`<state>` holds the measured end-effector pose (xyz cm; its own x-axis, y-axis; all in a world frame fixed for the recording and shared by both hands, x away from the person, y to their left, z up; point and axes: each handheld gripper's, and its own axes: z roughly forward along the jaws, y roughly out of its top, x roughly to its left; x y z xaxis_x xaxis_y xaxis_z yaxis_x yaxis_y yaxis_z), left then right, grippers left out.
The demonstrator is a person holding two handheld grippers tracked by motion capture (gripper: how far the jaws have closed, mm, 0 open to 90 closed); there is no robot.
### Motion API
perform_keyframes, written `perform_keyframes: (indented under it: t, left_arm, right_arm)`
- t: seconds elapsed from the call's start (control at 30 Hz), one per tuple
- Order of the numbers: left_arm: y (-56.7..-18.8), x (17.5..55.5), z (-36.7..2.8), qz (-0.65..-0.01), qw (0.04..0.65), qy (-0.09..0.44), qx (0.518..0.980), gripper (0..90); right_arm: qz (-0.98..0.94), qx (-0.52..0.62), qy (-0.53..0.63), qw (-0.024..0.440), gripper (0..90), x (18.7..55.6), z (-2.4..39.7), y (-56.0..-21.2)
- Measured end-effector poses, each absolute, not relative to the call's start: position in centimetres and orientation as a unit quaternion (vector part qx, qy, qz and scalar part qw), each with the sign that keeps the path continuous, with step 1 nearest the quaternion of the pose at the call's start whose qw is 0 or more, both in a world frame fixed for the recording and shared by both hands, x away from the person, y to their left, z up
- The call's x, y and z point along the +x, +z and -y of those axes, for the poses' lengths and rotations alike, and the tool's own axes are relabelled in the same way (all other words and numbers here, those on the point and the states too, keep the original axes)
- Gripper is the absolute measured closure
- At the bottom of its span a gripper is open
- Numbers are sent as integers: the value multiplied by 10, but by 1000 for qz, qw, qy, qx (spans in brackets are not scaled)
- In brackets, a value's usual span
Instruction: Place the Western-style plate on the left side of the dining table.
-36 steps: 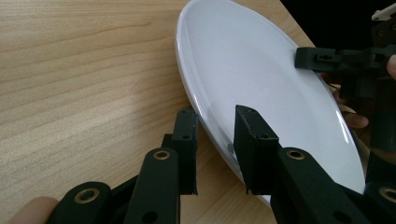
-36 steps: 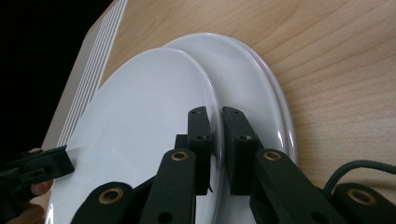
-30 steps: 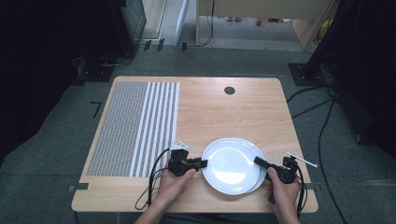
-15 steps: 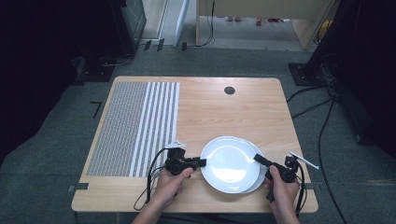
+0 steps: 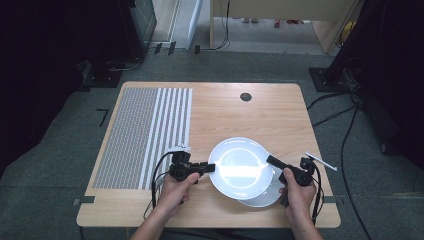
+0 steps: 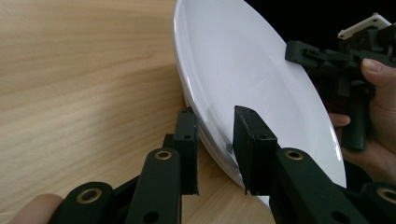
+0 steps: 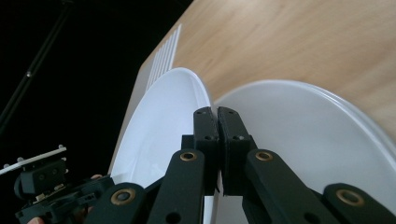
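Pinching opposite rims of the top plate (image 5: 240,167), the left gripper (image 5: 207,168) and right gripper (image 5: 271,160) are gripping stiff, slick, breakable china just above the lower plate (image 5: 265,199), where rim holds seem safest.

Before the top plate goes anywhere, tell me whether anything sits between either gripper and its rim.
Nothing visible does. The left gripper and right gripper each clamp the top plate at opposite rims, above the lower plate.
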<state>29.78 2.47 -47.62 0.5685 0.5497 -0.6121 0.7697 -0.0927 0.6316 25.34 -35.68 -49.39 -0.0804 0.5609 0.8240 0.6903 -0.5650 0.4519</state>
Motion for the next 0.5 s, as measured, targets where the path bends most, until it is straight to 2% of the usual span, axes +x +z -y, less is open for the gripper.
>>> perform_keyframes:
  t: [0.5]
  left_arm:
    - [-442,315,-89,-483,515,-63,705,738]
  right_arm:
    - [490,-636,-592,63,887,299,288,-457]
